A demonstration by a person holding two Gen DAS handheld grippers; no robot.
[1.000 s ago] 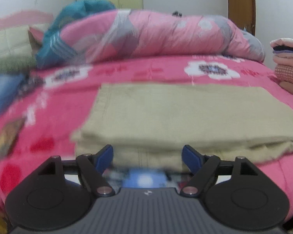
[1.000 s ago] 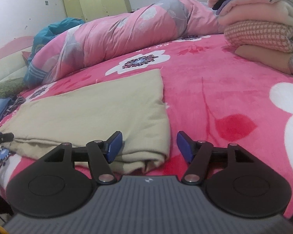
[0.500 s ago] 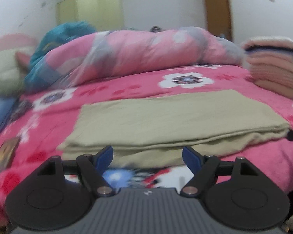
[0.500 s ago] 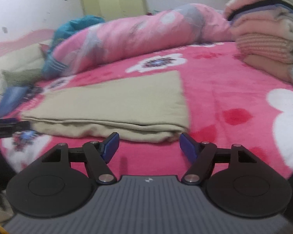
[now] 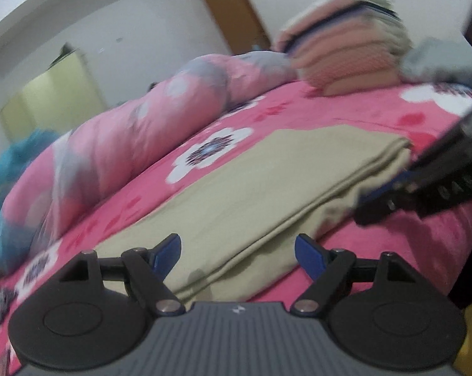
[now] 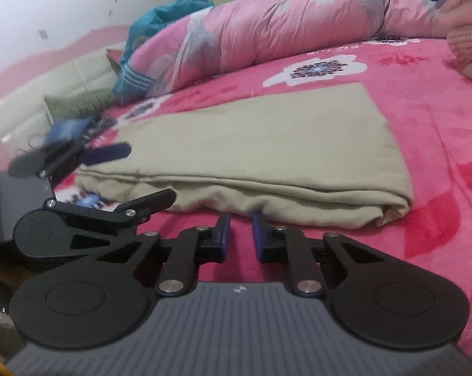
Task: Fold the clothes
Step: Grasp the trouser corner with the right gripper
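The beige garment [image 6: 251, 144] lies on the pink flowered bed [image 6: 439, 109] as a long, flat band of several layers, running left to right, with its thick folded edge on the near side and its surface mostly smooth. The lengthwise folds look finished, so the task seems well past halfway for this piece. What probably remains is bringing one end over the other to shorten the band, then moving it away. The right claw [image 6: 240, 222] sits at the near edge toward the right end. Its jaws have just been closing and now stand almost together, with the tips at the hem. Only pink blanket shows in the thin gap between the pads, and whether a layer of cloth is nipped at the very tips cannot be made out. The left claw [image 5: 237, 241] is at the left end with its jaws spread wide. It is tilted on its side, so one finger sits above the cloth and the other below the near edge, and neither presses on it. At the far right a stack of folded clothes [image 5: 345, 56] rests on the bed well apart from the garment, suggesting earlier pieces are done. A rolled pink quilt [image 6: 283, 18] lies along the far side
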